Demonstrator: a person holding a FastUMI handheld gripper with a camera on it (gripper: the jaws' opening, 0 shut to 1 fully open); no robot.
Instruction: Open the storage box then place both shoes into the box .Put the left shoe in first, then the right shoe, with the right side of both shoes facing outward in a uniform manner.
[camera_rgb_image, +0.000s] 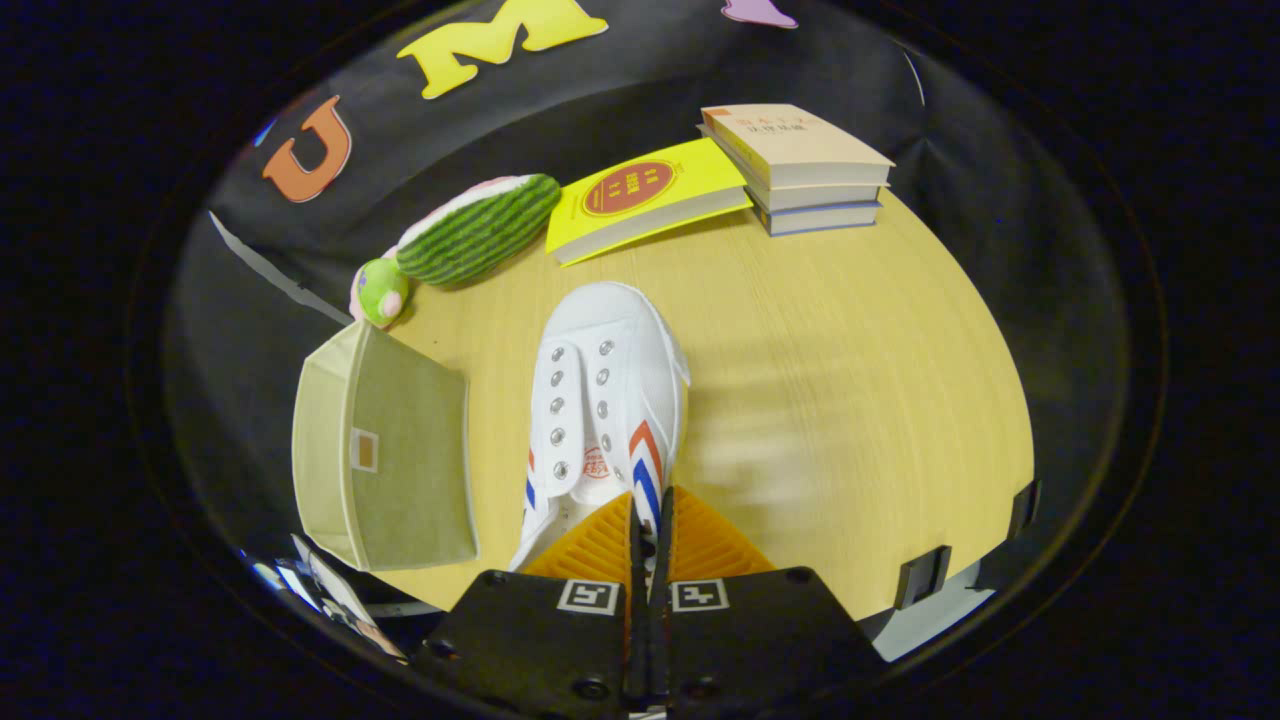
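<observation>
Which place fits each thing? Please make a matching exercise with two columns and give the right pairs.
Things:
1. white shoe
2. storage box
3. watermelon plush toy
4. yellow book

Places:
A. leaning on the stack of books
B. beyond the box, by the booth wall
C. its side pinched between the fingers of the gripper
D. open, beside the shoe

Pairs: 1-C, 2-D, 3-B, 4-A
</observation>
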